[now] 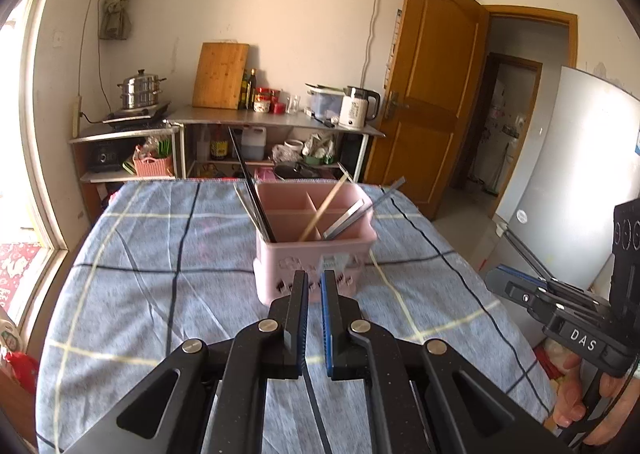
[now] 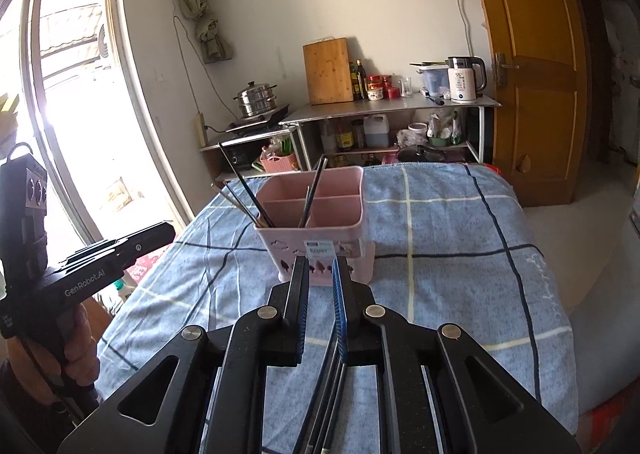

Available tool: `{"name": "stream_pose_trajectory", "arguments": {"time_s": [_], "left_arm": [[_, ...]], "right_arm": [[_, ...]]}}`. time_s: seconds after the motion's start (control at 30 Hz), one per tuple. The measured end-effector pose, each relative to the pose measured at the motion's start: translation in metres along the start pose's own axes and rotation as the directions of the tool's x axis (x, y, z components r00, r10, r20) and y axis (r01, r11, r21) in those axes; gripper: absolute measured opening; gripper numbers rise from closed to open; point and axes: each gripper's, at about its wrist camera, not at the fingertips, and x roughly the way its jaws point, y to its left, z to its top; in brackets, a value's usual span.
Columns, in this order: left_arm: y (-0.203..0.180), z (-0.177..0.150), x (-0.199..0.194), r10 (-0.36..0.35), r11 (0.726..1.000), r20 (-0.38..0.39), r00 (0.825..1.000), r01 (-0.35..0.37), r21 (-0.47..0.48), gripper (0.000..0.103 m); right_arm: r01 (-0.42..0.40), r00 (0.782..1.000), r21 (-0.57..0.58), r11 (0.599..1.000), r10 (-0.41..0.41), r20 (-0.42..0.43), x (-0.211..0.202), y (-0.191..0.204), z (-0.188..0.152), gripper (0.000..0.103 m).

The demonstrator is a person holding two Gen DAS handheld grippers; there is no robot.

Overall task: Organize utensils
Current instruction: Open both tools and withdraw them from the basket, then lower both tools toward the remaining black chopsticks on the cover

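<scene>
A pink utensil caddy (image 1: 316,250) with several compartments stands on the blue checked tablecloth (image 1: 160,274); it also shows in the right wrist view (image 2: 320,230). Dark chopsticks (image 1: 252,189) lean in its left compartment, a wooden chopstick (image 1: 322,209) and metal utensils (image 1: 352,213) in the others. My left gripper (image 1: 315,278) hovers just in front of the caddy, jaws narrowly apart with nothing between the tips. My right gripper (image 2: 320,266) is also just in front of the caddy, jaws narrowly apart and empty at the tips. Dark utensils (image 2: 324,406) lie on the cloth under it.
The other handheld gripper shows at the right edge of the left view (image 1: 560,310) and the left edge of the right view (image 2: 80,266). Behind the table stand metal shelves (image 1: 272,121) with a kettle, jars, cutting board and steamer pot. A wooden door (image 1: 432,93) is right.
</scene>
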Motion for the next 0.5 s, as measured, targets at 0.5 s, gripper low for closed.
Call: {"name": "stream_pose_trajectory", "arguments": {"time_s": [0.5], "left_arm": [[-0.015,-0.057,0.019,-0.037,0.999,-0.111,0.993,0.035,-0.017,0.005]], "right_arm": [[0.001,0.998,0.048,0.999,0.002,-0.065,-0.006,-0.014,-0.049,0.013]]}}
